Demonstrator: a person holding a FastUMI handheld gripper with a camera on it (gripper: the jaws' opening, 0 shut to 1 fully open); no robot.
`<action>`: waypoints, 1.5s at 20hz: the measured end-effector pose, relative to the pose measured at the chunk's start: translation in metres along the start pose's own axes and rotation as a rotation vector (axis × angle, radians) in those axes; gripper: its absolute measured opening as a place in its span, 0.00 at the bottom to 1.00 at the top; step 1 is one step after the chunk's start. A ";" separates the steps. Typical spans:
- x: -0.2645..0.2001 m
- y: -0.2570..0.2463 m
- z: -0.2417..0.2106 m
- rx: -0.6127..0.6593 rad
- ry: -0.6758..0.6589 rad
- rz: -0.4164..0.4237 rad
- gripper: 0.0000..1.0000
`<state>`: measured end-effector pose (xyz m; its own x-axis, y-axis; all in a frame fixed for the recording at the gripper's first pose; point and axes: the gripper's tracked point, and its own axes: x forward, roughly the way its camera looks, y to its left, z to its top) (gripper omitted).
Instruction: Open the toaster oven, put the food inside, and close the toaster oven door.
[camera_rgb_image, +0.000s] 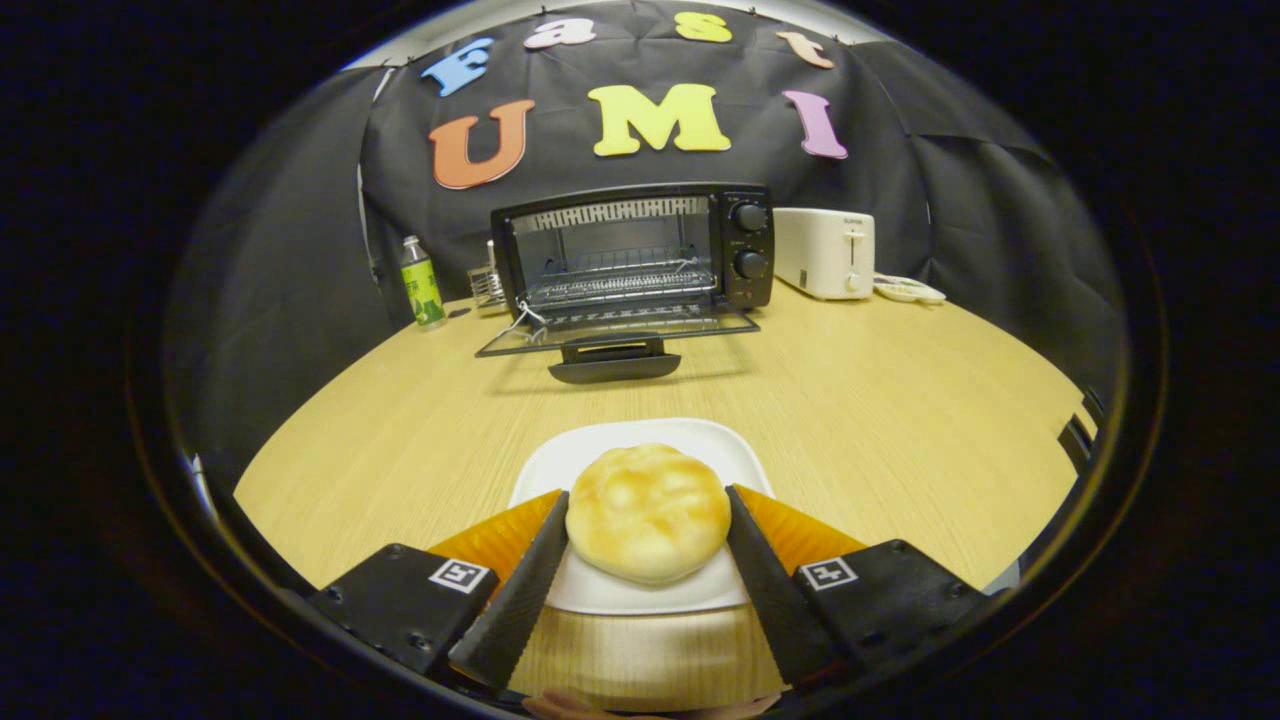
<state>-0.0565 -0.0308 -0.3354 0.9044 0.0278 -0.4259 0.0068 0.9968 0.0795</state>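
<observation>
Main risk from here is the bread bun (648, 512) getting crushed or popping out sideways, since it looks soft and rounded and the gripper (648, 520) is taking it on its flanks only; too much squeeze would be deforming it, too little would be letting it drop on the carry across the wooden table (900, 400). A second risk is dragging the white plate (610, 450) along if the fingers (530, 570) are catching its rim on the lift. A third is clipping the lowered glass door (620, 328) or its handle (614, 368) on the approach, because the door is lying flat out in front of the toaster oven (632, 250), which is standing well beyond the fingers with its wire rack (620, 285) exposed. The gripper is sitting moderately spread, about bun-wide, with both fingers lying against the bun's sides; contact seems to be happening, though firm pressure cannot be confirmed. The bun is resting on the plate, between the fingers. A white toaster (825, 252) and a green bottle (422, 282) are flanking the oven, clear of the path.
</observation>
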 end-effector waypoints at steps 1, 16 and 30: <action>-0.001 0.001 0.005 0.006 -0.006 0.005 0.97; -0.042 0.029 0.117 0.108 -0.279 0.163 0.96; 0.073 0.054 0.200 0.334 -0.283 0.277 0.96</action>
<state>0.0956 0.0096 -0.1821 0.9712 0.2201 -0.0908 -0.1556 0.8755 0.4575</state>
